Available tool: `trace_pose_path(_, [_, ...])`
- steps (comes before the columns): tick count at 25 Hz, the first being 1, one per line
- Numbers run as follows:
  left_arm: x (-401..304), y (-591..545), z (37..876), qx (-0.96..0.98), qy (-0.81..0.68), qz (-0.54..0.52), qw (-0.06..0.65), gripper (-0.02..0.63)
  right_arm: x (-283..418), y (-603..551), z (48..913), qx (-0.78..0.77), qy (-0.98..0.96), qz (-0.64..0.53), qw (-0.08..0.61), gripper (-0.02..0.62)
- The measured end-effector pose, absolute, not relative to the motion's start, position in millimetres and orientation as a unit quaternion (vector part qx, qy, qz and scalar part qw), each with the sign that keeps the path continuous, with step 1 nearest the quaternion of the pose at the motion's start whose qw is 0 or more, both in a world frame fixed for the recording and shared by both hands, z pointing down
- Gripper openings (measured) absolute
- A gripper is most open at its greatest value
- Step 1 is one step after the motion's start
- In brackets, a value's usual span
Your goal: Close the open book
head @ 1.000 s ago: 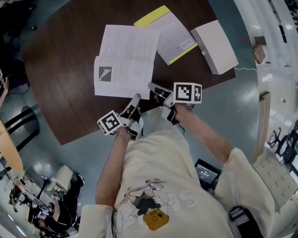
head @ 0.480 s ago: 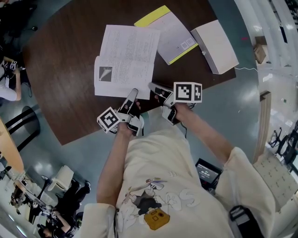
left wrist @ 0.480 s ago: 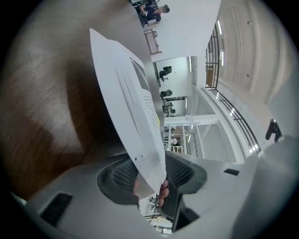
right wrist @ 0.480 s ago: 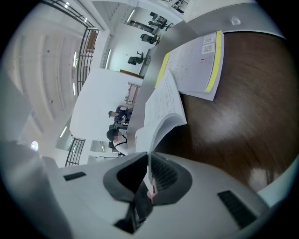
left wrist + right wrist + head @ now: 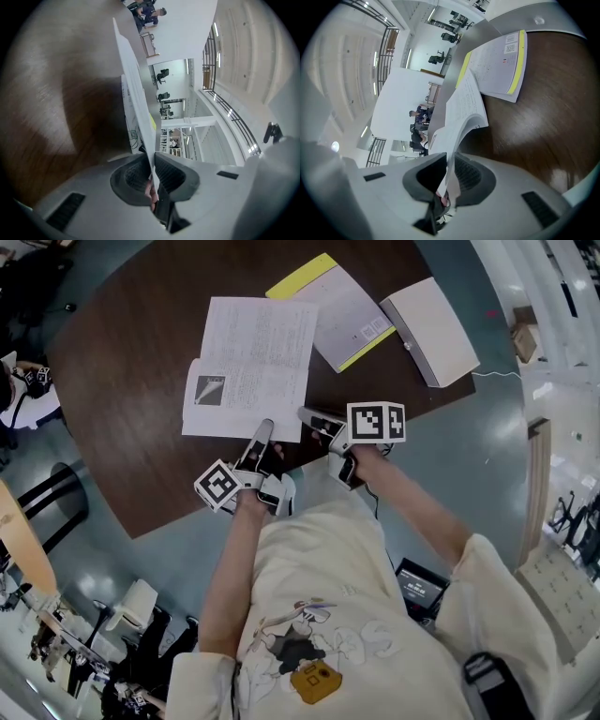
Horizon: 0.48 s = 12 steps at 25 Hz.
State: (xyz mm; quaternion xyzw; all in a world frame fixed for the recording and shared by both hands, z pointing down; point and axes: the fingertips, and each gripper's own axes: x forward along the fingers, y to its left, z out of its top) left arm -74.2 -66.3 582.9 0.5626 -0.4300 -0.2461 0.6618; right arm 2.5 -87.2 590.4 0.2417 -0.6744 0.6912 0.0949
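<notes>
The open book [image 5: 248, 362] lies with white printed pages up on the dark round table [image 5: 122, 427]. My left gripper [image 5: 265, 427] is at the middle of its near edge. In the left gripper view a thin page [image 5: 136, 93] runs edge-on up from between the jaws, and the left gripper [image 5: 152, 173] is closing on it with the pads against the paper. My right gripper [image 5: 305, 414] is at the book's near right corner. In the right gripper view the gripper [image 5: 447, 176] is shut on a curved sheaf of pages [image 5: 461, 112].
A closed book with a yellow edge [image 5: 347, 310] [image 5: 501, 65] lies just beyond the open book on the right. A white box-like volume [image 5: 431, 329] sits further right. The table's near edge runs right in front of the person's body.
The left gripper slid forward onto the book's near edge and its jaws came together on a page. The book's left half shifted slightly left. The right gripper kept still.
</notes>
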Motion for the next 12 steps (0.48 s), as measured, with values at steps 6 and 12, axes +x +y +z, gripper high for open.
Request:
trace_pose_path(6, [-77,-80,571,0.581,-0.435,-0.233,0.647,0.028,1,-93,572,0.215,-0.714,0.659,0.095,0.18])
trace_pose_path(12, [-77,-97,563,0.573,-0.444,-0.222,0.652,0.028,13,-96,543,0.226,-0.845,0.431,0.221,0.229])
